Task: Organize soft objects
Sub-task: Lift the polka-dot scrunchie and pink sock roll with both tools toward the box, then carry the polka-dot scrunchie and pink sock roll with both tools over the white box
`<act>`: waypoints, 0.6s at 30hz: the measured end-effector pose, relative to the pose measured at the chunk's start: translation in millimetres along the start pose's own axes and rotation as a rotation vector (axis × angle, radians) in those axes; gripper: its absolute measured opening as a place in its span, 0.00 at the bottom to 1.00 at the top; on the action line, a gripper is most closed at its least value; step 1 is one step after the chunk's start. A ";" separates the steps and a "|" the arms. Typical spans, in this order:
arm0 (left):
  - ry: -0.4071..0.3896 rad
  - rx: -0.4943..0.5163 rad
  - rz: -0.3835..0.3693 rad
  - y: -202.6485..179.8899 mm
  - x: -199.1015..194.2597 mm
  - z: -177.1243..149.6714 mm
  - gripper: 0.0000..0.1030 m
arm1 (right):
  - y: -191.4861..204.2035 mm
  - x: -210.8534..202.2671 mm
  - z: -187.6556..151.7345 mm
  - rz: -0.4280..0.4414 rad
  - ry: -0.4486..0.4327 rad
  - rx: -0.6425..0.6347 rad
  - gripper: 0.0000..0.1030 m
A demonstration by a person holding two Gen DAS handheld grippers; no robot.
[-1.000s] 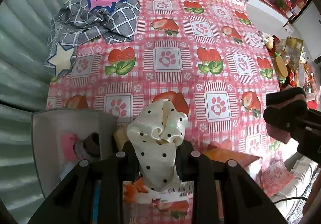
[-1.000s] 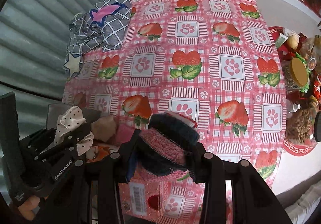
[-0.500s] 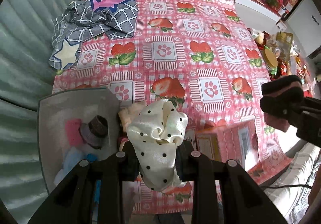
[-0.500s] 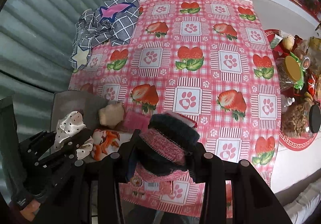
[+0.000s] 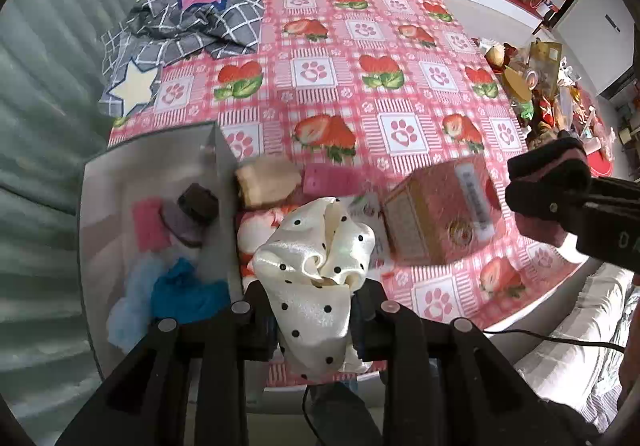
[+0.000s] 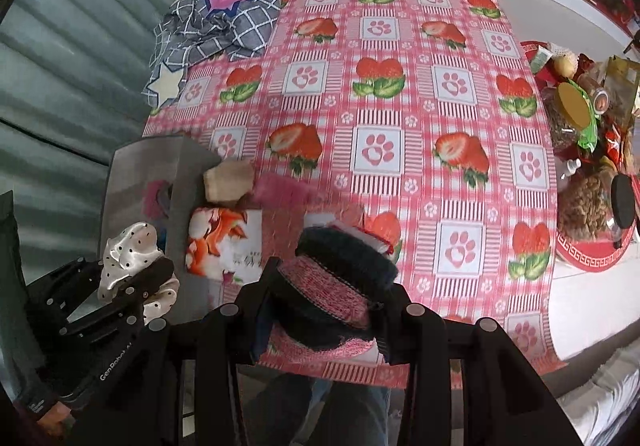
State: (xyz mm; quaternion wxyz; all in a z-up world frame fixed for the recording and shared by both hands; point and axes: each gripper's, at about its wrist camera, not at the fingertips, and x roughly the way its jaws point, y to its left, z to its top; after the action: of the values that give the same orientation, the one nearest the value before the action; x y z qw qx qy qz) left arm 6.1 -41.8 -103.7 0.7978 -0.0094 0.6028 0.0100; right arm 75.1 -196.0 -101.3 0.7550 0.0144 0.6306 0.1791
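Since a second ago both grippers have drawn back toward the table's near edge, so the grey bin (image 5: pixel 160 174) now shows its whole inside and the pink carton (image 5: pixel 438 212), once half hidden under the left tool, lies in full view to the right of the bin.

The left gripper (image 5: pixel 316 298) is clamped narrow on the cream polka-dot scrunchie (image 5: pixel 316 258), held just right of the bin's near corner; the right gripper (image 6: pixel 332 310) is pinched on a dark and pink knitted band (image 6: pixel 340 278), further right of the bin, above the tablecloth (image 5: pixel 400 86).

By my reading the sorting is partly done — some soft things already lie in the bin, two are in the jaws and not yet dropped, others wait outside it.

Inside the bin I count one pink pad (image 5: pixel 149 222), one purple-grey roll (image 5: pixel 182 224) with a dark brown roll (image 5: pixel 198 202) on it, one bright blue cloth (image 5: pixel 188 294) and one pale blue piece (image 5: pixel 132 306); five in all, though the folds may hide more.

Touching the bin's right wall outside: one beige sponge-like block (image 5: pixel 266 182); beside that, one pink fuzzy piece (image 5: pixel 332 178); in front of these, one packet printed in white and orange (image 6: pixel 224 238).

Far behind the bin sits one grey checked cloth (image 5: pixel 192 22) — a heap, so whether it is a single piece I cannot tell.
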 end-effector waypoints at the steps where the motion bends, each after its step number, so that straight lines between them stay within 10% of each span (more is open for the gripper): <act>1: 0.003 -0.006 -0.003 1.8 -0.7 -3.8 0.29 | 1.4 0.2 -3.7 0.001 0.002 0.002 0.41; 18: 0.003 -0.090 -0.015 41.2 -10.7 -38.1 0.29 | 37.0 16.7 -42.0 0.026 0.070 -0.004 0.41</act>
State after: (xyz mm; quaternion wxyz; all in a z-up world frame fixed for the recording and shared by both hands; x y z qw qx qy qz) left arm -34.7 -1.7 -104.0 0.7957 -0.0499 0.6029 0.0309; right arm 27.9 -165.2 -116.5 0.7301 0.0147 0.6560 0.1907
